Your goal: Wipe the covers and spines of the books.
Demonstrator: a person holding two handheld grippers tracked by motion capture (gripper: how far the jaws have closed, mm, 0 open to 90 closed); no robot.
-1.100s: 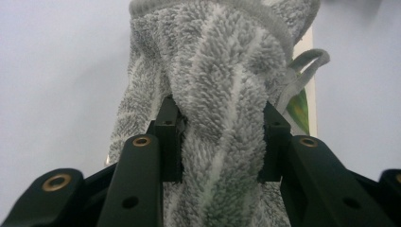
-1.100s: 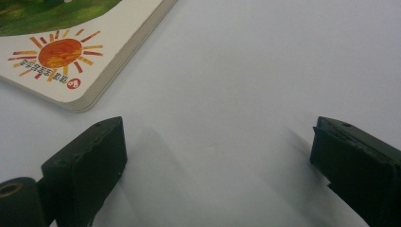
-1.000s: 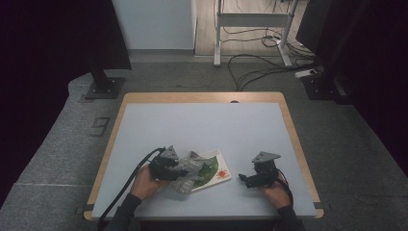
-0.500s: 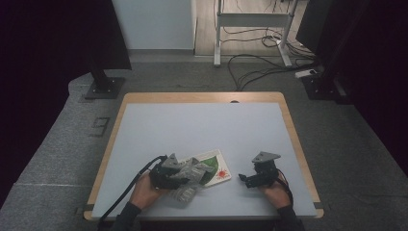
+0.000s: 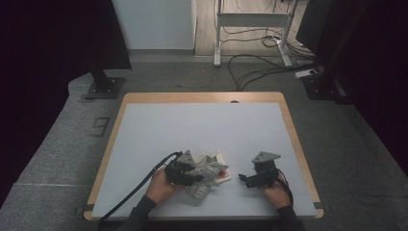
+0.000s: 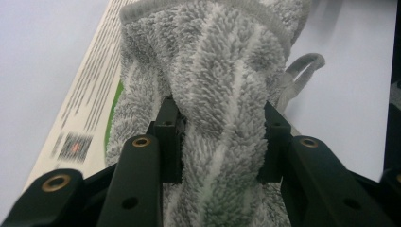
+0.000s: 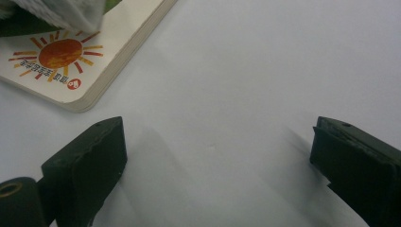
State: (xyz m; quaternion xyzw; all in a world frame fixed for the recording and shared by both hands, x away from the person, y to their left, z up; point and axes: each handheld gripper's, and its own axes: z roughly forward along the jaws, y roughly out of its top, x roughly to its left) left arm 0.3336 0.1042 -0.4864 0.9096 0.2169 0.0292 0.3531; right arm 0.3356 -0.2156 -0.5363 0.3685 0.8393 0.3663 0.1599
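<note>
Gripping grey towel – left tool; right tool open over white table – dark rm.

Grey towel: fluffy terry, paler stripes running along its length, hemmed edge and a small hanging loop at one side. Bunched into a thick fold, draped partly over the book. Book: thin, white cover, orange sun emblem and green patch, lying flat. Both sit near the table's near edge, a little left of its middle.
</note>
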